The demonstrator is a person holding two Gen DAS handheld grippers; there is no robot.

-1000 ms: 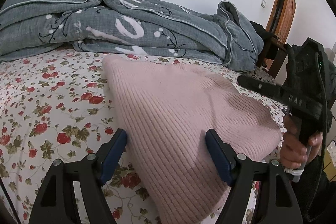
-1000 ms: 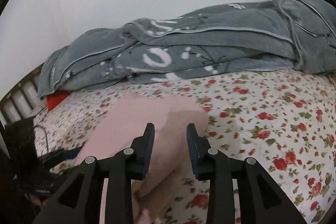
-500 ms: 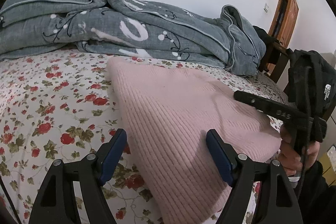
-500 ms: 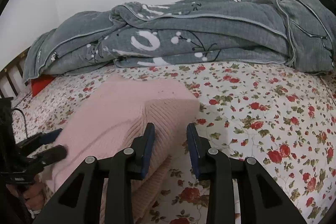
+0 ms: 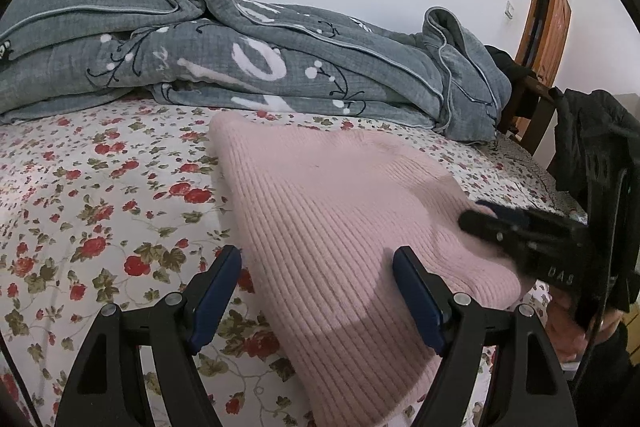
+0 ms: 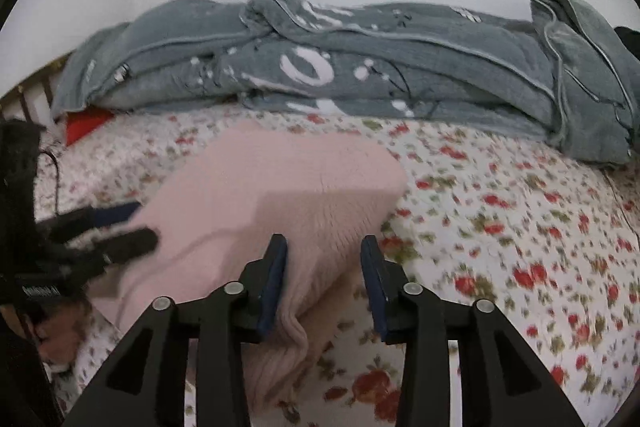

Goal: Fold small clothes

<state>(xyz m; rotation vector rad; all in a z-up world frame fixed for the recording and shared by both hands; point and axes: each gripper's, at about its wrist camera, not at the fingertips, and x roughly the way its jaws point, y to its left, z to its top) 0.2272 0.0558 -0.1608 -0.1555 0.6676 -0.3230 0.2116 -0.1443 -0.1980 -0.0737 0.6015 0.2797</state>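
Both tools, left (image 5: 317, 293) and right (image 6: 324, 277), gape over pink sweater (image 5: 340, 227), lengthwise toward quilt (image 5: 240, 67).

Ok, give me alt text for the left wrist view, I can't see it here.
A folded pink ribbed knit garment lies on a floral bedsheet, with the open left gripper over its near edge. The right gripper reaches in at its right side; a grey quilt is bunched behind.

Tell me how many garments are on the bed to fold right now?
1: a pink knit sweater lying on the floral bedsheet, in front of the bunched grey quilt. More could be hidden under the quilt.
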